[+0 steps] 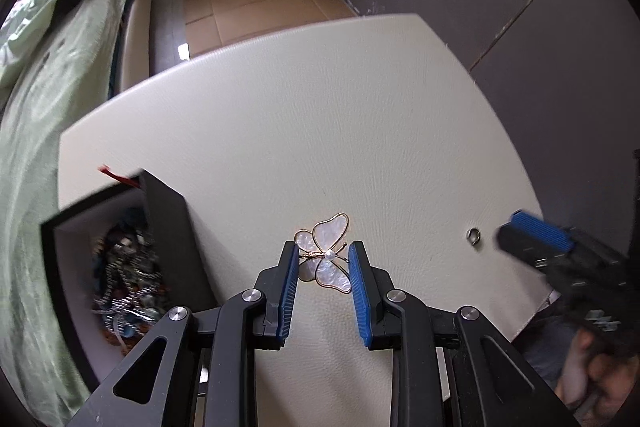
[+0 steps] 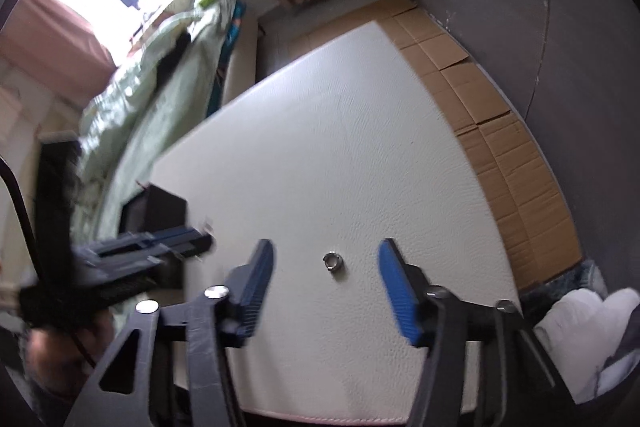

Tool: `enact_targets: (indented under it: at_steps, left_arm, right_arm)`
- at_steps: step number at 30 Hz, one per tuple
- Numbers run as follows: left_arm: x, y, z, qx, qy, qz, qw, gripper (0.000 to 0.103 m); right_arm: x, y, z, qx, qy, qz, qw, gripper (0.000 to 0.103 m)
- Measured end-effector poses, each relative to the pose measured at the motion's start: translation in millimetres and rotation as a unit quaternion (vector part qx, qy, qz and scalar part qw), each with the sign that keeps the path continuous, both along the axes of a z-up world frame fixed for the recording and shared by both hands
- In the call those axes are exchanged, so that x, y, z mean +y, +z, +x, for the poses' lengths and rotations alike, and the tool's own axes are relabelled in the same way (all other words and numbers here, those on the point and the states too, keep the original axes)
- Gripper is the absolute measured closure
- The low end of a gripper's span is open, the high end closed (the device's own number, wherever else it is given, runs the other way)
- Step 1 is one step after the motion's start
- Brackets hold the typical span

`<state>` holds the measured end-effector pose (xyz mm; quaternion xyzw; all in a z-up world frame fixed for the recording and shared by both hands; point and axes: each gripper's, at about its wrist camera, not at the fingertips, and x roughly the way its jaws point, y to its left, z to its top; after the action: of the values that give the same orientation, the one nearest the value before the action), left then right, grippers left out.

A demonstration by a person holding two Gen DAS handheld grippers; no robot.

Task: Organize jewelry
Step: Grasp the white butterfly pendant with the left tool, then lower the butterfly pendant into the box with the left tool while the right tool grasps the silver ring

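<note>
At the left of the white counter [image 1: 360, 115] an open black box [image 1: 168, 227] holds a tangle of jewelry [image 1: 128, 275], and just right of it the left claw [image 1: 323, 267] is pinched narrow on a butterfly brooch [image 1: 326, 253], wings standing across the gap between the blue pads. Further right a small silver ring [image 2: 331, 261] lies flat on the counter, loose. The right claw [image 2: 326, 281] is half-wide astride it, not touching, with the ring just beyond its tips, so the right hand is plainly nearer.
</note>
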<state>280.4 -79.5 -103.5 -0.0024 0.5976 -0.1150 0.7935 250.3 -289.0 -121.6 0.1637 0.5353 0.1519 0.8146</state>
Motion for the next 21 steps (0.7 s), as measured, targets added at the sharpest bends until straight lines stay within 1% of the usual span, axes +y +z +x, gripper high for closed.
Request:
enact_targets:
  at_steps: [2, 5, 10, 14, 16, 19, 21]
  left_arm:
    - [4.8, 8.2, 1.0, -0.007, 0.003, -0.003, 1.0, 0.076]
    - [7.9, 17.1, 2.1, -0.017, 0.007, -0.006, 0.9998, 0.076]
    - [17.2, 33.0, -0.1, -0.03, 0.011, -0.01, 0.9994, 0.076]
    - [29.5, 41.3, -2.0, -0.041, 0.018, -0.013, 0.9989, 0.076]
    - [35.9, 44.8, -2.2, -0.046, 0.024, -0.017, 0.9985, 0.076]
    - [47.1, 53.2, -4.9, -0.054, 0.031, -0.02, 0.9979, 0.076]
    - [53.9, 58.4, -7.0, -0.059, 0.035, -0.017, 0.9975, 0.076]
  right_arm:
    - [8.4, -5.4, 3.1, 0.009, 0.012, -0.016, 1.0, 0.064]
    - [16.7, -9.7, 5.4, 0.013, 0.026, -0.035, 0.999, 0.071]
    - [25.7, -16.1, 4.7, 0.018, 0.038, -0.082, 0.996, 0.076]
    - [33.2, -17.1, 3.7, 0.013, 0.046, -0.119, 0.992, 0.079]
    - [38.4, -17.6, 2.9, 0.007, 0.051, -0.145, 0.988, 0.082]
    - [48.3, -18.4, 0.6, -0.003, 0.06, -0.194, 0.979, 0.088]
    - [51.8, -17.4, -1.8, -0.008, 0.063, -0.211, 0.976, 0.088]
